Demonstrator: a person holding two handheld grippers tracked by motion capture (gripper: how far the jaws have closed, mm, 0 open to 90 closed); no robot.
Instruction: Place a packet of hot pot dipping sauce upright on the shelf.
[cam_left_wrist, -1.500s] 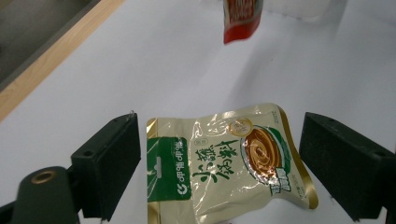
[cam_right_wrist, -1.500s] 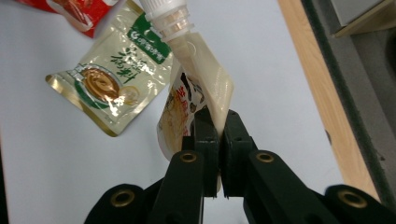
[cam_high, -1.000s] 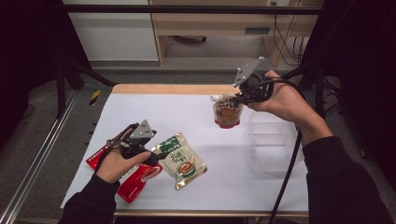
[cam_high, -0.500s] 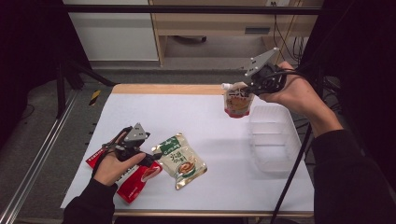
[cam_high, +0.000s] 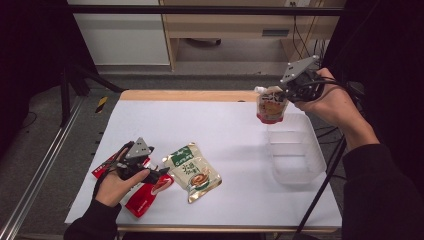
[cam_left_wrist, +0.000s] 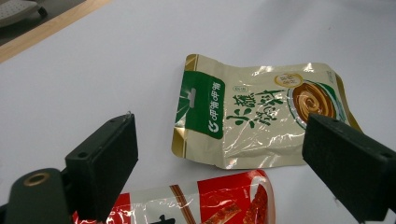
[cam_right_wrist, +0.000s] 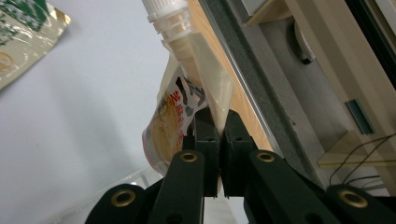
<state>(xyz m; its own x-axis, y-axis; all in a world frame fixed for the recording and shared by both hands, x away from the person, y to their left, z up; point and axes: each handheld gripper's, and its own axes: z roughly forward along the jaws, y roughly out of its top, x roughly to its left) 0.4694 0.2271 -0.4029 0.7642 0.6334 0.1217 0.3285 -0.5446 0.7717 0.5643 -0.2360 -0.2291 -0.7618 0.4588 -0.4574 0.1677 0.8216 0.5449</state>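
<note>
Spout pouch (cam_high: 270, 105), glossy soft plastic with a white screw cap, hangs pinched in right gripper (cam_high: 288, 94) over clear tub (cam_high: 296, 155), farther right than before. Left gripper (cam_left_wrist: 219, 154) gapes above crinkly green sachet (cam_left_wrist: 261, 116).

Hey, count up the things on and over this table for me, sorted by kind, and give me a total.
Flat food packets lying on the table: 3, namely the green and gold packet, the red packet and a second red packet partly under the left hand.
Spouted pouch, pinched in the right gripper: 1
Clear plastic bin: 1
Total: 5
</note>
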